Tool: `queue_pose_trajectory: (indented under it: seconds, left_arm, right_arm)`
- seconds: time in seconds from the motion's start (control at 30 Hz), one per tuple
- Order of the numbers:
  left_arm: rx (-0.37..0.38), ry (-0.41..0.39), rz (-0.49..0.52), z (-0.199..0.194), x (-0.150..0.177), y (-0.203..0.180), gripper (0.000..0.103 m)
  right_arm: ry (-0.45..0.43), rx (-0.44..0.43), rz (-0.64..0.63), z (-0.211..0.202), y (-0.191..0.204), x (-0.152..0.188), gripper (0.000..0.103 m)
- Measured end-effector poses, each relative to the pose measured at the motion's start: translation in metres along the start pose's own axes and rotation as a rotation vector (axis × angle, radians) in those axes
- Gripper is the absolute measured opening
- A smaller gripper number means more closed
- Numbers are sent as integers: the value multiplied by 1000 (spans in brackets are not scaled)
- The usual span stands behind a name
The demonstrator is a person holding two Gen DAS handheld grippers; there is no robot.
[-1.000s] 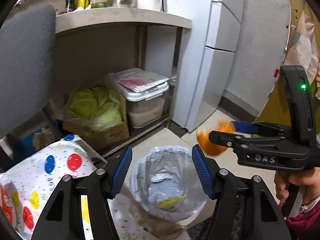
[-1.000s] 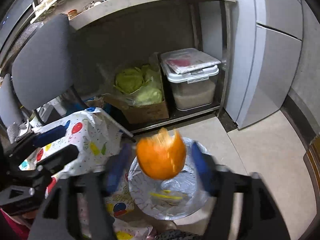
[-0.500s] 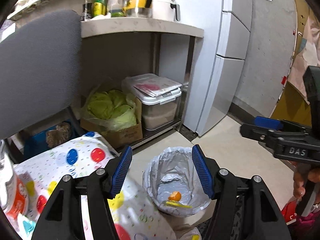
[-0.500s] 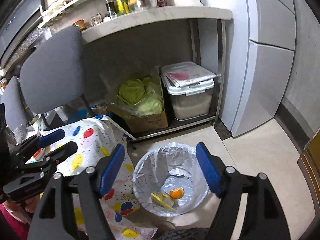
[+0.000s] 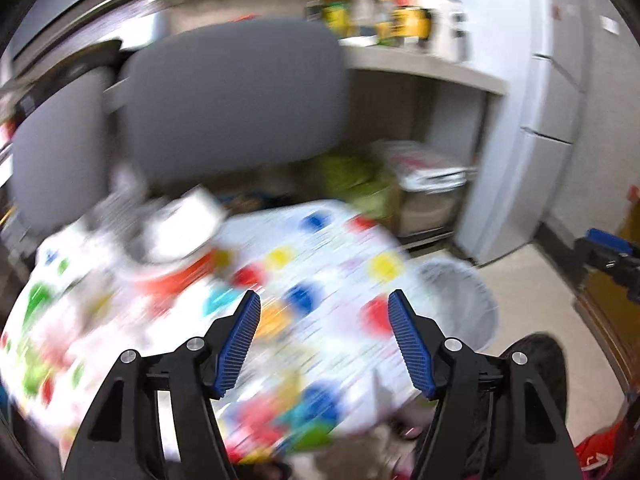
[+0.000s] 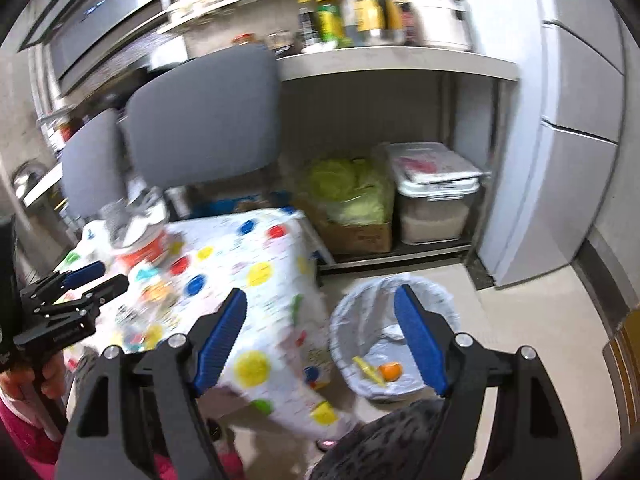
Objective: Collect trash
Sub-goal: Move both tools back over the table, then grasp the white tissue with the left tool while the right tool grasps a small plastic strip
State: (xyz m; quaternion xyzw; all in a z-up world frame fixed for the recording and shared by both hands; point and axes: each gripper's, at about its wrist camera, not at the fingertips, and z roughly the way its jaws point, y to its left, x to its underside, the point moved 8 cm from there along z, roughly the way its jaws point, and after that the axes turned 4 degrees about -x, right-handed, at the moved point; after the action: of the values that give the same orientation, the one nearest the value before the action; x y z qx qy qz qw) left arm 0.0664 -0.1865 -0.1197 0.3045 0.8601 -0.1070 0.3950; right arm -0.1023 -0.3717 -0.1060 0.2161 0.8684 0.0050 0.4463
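Both tools empty: left tool (image 5: 324, 340) just widened, right tool (image 6: 320, 336) apart; orange peel (image 6: 390, 371) lies in bin (image 6: 360, 304), axis unclear.

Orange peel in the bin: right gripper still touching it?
Apart. The right wrist view shows the orange peel lying on the bin liner bottom, with the right gripper open, empty and well above it.

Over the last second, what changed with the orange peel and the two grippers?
The orange peel left the right gripper and fell into the white-lined bin. Both views swung toward the spotted tablecloth. The left gripper, empty, just opened wider. The bin stayed put.
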Motion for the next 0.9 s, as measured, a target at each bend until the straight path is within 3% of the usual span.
queue_pose_trajectory:
  seconds: [0.17,0.33,0.53,0.8,0.9]
  left_arm:
    - [-206,39,-137,-23,44,98,67]
    - [-292,33,-207,-37,65,145,67]
    - [-301,52,-247,-27,85,165,67]
    - [-277,72,-260,-12,97,164,67]
    - [-282,78,-261,-8,99,164,67]
  right_arm:
    - [8,-116,-117,16,68,9,75]
    - [79,-243,-232,55,141,22,75]
    - [202,-308,-284,108,190,49,75]
    - [285,-327,-242,140,196,65,75]
    - [287,-341,-234,145,199,65,70]
